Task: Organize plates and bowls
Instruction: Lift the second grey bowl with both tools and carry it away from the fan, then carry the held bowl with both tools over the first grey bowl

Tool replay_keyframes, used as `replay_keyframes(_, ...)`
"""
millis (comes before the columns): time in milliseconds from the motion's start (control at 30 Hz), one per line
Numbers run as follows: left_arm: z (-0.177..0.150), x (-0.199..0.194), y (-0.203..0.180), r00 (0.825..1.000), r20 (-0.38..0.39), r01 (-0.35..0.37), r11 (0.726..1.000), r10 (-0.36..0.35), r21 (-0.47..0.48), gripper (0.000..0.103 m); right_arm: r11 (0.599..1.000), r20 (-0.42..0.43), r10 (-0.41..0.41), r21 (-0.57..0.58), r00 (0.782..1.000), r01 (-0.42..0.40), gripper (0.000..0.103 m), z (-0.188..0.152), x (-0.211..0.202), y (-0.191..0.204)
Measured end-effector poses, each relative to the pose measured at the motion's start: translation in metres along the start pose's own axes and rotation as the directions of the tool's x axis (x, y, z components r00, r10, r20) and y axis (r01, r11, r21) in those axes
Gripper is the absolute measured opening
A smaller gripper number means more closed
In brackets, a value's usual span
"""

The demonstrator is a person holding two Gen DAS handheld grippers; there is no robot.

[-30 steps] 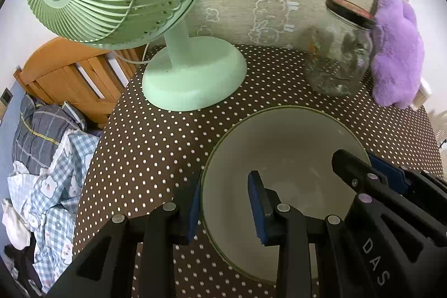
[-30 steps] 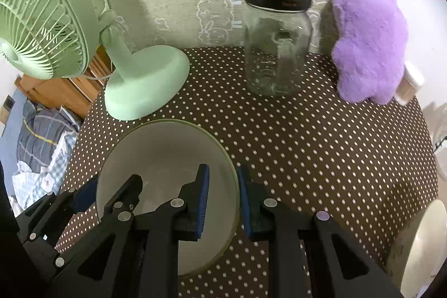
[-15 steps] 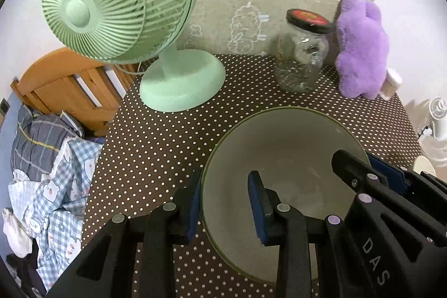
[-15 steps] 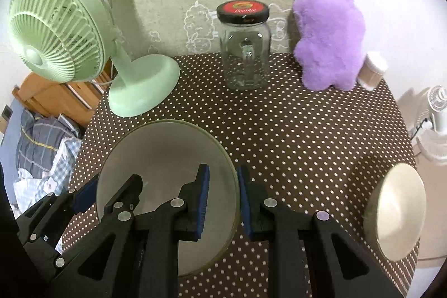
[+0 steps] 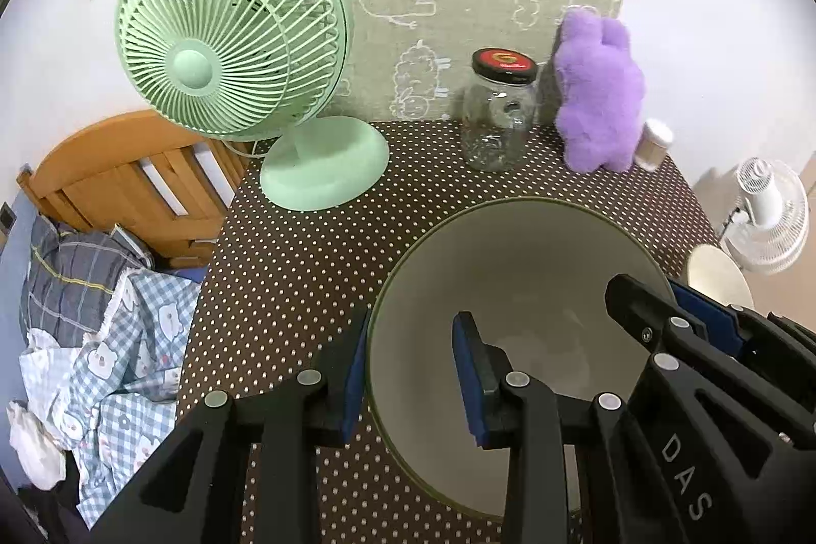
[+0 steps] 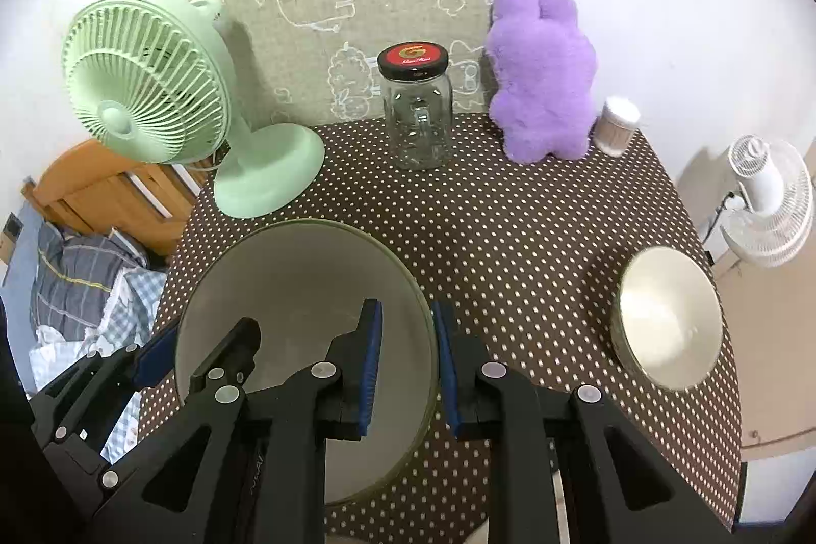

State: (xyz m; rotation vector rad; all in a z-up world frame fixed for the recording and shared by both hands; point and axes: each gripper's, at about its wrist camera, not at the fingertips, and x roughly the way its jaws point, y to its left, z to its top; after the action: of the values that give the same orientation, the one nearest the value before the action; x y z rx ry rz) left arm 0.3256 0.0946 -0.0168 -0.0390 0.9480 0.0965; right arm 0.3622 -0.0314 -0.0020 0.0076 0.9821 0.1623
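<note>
Both grippers are gripping one large bowl over the table's left front part — the left gripper is pinching its left rim, the right gripper its right rim, each with pads set narrowly either side of the wall. A smaller bowl is sitting near the right edge. A green fan, jar and purple plush are lining the back edge.

left tongs, right tongs, both clamped

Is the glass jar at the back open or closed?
Closed: the glass jar stands upright with its black and red lid on top.
</note>
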Motion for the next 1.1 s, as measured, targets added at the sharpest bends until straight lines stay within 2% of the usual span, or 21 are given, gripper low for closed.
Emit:
replay_keyframes(567,-0.062,-0.055,0.009,0.999,0.002,0.033,0.999,-0.033,0.029,0.031,0.999,0.002,-0.030,0.026,1.000,0.030,0.025,-0.067,-0.062,0.010)
replay_keyframes(1100,-0.114,-0.056,0.013,0.995,-0.072,0.071,0.996,-0.067,0.053,0.031,0.996,-0.065,-0.066,0.056,0.996,0.069,0.025,-0.124,-0.069,0.012)
